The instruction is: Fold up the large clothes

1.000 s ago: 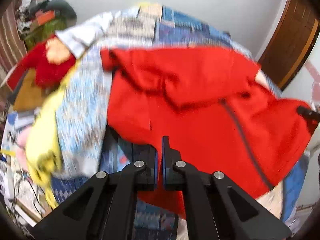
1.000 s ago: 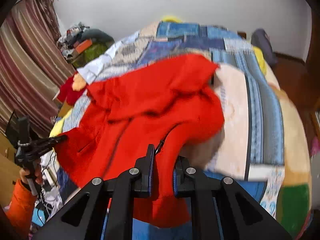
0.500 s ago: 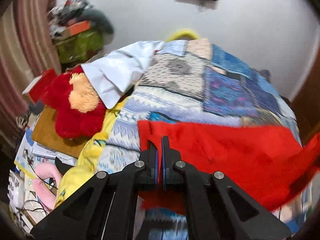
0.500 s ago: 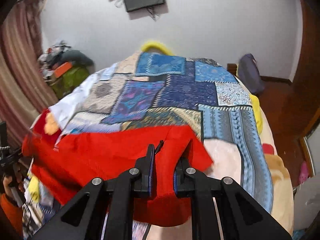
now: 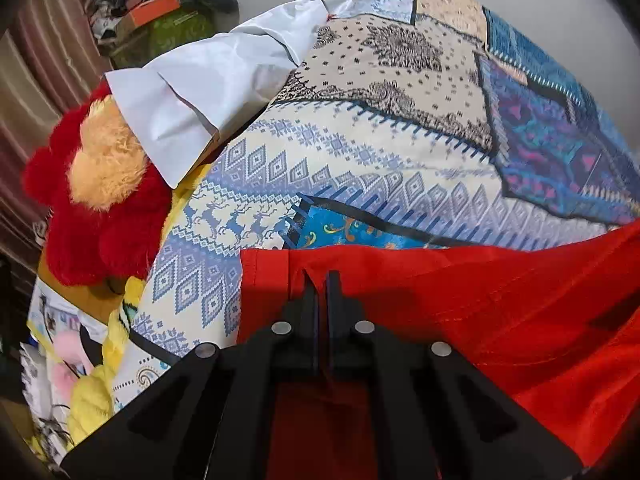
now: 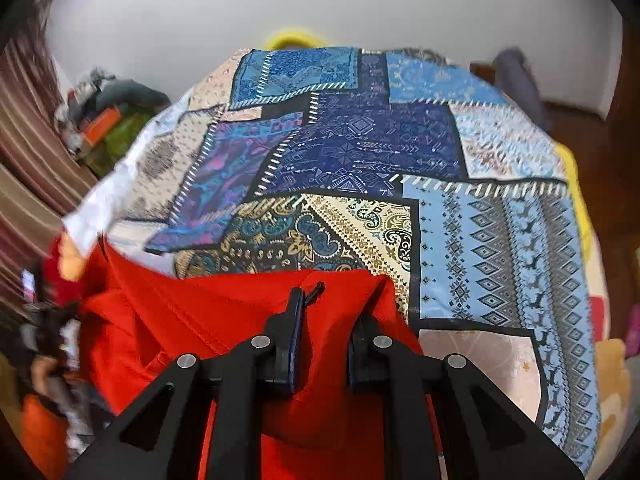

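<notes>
Both grippers pinch the near edge of a red garment [image 5: 500, 312] on the patchwork bedspread [image 5: 360, 152]: left gripper [image 5: 321, 280] near its left corner, right gripper [image 6: 328, 304] beside the zipper pull [image 6: 316, 290] (soft, limp fabric, best held at hems).

The red garment [image 5: 500, 320] has been carried forward, now spread flatter.

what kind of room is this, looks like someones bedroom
Most likely a bedroom at home: a bed under a patchwork bedspread, a red plush toy beside a white pillow, and striped curtains by the wall.
</notes>
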A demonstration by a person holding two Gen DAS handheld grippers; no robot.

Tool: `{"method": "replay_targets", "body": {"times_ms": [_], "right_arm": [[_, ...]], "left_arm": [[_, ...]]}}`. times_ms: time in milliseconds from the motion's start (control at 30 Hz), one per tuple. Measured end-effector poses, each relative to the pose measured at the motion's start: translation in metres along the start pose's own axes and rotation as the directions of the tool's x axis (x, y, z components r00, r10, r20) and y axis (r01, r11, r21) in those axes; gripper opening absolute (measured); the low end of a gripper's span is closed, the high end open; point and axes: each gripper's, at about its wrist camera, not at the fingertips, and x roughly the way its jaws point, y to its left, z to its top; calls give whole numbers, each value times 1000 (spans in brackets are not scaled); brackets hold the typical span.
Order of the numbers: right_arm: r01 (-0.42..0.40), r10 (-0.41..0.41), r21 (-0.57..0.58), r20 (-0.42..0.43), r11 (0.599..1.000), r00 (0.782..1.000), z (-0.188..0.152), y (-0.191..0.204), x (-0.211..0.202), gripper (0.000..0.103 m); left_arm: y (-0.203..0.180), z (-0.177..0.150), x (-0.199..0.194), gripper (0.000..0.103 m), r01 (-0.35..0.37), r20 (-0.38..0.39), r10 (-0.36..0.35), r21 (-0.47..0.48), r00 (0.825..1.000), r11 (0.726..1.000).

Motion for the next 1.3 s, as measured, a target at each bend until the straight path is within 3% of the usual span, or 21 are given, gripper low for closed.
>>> {"method": "replay_targets", "body": {"times_ms": [100,133,167,200,233,333,500,567,633,733,867,1033,1133,1200,1267,1300], "right_arm": [[-7,6,25,32,1000,999,6,-10,-15,19],[117,-120,29,87,993,989,8,-13,-27,19],[293,-295,35,146,956,944,11,-16,-40,19],[371,-372,38,179,928,911,14,-21,-50,19],[384,-385,45,185,922,904,16,-28,-58,19],[294,-295,30,155,955,943,14,-42,-82,19],[336,-305,-146,200,930,931,-12,-8,-106,19],[336,-293,-217,207,917,934,-22,12,-105,19],[329,-275,-287,213,900,938,-35,38,-102,19],[308,-244,-383,206,871,948,-51,78,-88,19],[268,-211,-460,172,847,962,-65,120,-54,19],[200,-185,-498,80,844,980,-80,158,2,19],[230,-247,-524,39,820,968,-89,167,40,19],[301,-343,-555,30,775,939,-97,165,64,19],[346,-365,-595,94,725,926,-105,164,68,22],[417,-417,-610,153,673,896,-110,164,67,45]], "left_arm": [[1,-1,3,6,-5,-13,4,-15,1000,1000],[0,-1,5,6,-12,-20,12,-11,1000,1000],[-1,0,6,6,-30,-28,30,1,999,1000],[-3,1,8,6,-42,-36,42,14,998,999],[-5,1,9,6,-52,-42,54,31,998,998],[-15,3,-5,6,-76,-19,79,106,997,991],[-13,11,-53,14,8,31,-11,116,999,993],[-7,16,-80,23,20,80,-27,92,996,996],[-2,18,-106,46,15,142,-26,77,990,997],[-6,16,-134,59,43,190,-66,120,979,992],[-27,1,-142,61,70,170,-109,222,979,973],[-68,-34,-115,62,162,75,-194,309,978,937],[-97,-52,-88,62,204,15,-221,336,975,919],[-115,-62,-70,62,205,-17,-213,356,977,912],[-130,-73,-50,62,187,-42,-184,371,982,909],[-133,-76,-44,63,175,-40,-173,375,984,911]]}}
